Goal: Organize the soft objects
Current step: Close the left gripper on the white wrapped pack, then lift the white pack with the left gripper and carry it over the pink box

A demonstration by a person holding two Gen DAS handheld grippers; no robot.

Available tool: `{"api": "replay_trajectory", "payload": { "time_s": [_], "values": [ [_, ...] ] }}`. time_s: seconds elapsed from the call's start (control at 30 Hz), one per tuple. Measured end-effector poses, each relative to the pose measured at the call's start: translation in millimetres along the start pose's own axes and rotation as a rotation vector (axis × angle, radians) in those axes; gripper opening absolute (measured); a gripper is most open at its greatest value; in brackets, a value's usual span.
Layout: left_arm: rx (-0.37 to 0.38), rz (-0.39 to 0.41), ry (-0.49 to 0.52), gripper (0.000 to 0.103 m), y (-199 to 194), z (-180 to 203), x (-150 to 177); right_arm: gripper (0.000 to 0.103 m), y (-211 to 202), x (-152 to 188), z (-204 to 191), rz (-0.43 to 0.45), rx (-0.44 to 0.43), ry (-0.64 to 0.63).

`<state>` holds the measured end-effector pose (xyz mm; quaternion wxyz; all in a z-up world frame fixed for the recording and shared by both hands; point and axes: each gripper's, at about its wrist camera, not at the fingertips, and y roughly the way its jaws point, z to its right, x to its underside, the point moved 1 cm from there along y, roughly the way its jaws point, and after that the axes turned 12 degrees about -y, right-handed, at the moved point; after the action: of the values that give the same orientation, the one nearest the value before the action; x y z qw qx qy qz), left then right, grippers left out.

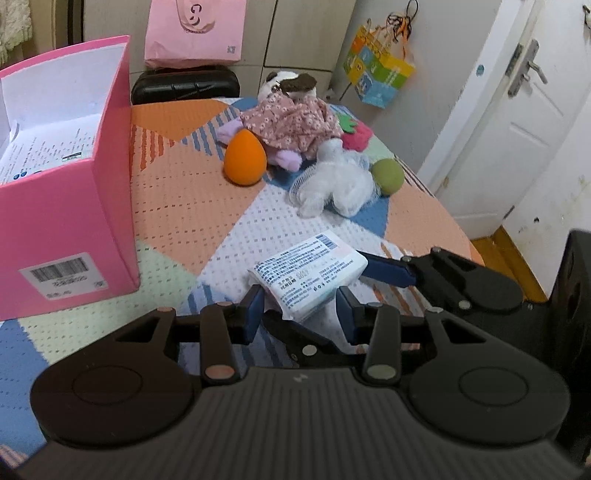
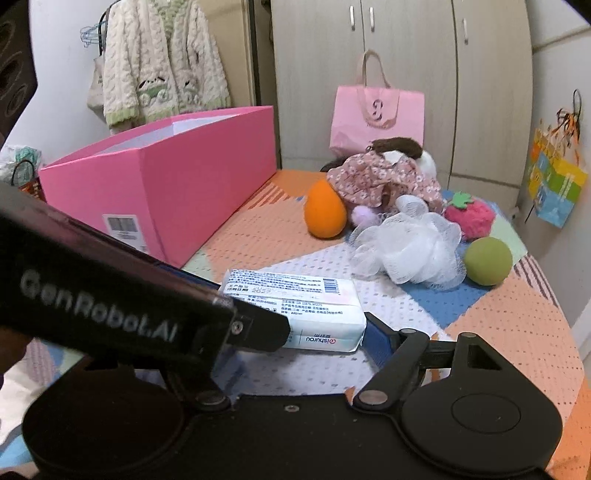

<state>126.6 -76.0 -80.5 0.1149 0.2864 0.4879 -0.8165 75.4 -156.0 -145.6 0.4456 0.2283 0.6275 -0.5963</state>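
A white tissue pack [image 1: 308,275] lies on the patterned table cover, also in the right wrist view [image 2: 295,310]. My left gripper [image 1: 301,308] is open, its blue pads on either side of the pack's near end. My right gripper [image 2: 325,334] holds the pack between its fingers; one blue finger [image 2: 380,341] presses its right end, and the other is hidden behind the left gripper's body. Farther back lie an orange sponge egg [image 1: 245,157], a plush doll in a floral dress [image 1: 291,118], a white mesh bath pouf [image 1: 332,181], a green ball [image 1: 387,176] and a red strawberry plush [image 2: 469,218].
An open pink box [image 1: 74,206] stands at the left on the table, with a printed pack inside. A pink paper bag [image 1: 195,33] and a black case [image 1: 184,86] stand behind the table. The table's right edge [image 1: 461,229] drops off toward a white door.
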Motion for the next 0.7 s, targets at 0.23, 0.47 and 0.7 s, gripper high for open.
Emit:
{"api": "replay_trajectory", "payload": {
  "time_s": [0.23,0.47,0.7],
  "values": [
    [0.013,-0.041,-0.009,0.04,-18.9,-0.9,1.9,0.083,-17.2,-11.5,-17.0,-0.048,-0.003,-0.079],
    [0.039,-0.073,-0.029,0.04,-35.9,-6.7,4.5,0.083,-33.2,-23.0,-34.4,-0.082,-0.001,-0.168],
    [0.054,-0.089,-0.026,0.04,-63.4,-14.1,7.7,0.083,-50.1,-38.4,-57.9,-0.096,-0.011,-0.262]
  ]
}}
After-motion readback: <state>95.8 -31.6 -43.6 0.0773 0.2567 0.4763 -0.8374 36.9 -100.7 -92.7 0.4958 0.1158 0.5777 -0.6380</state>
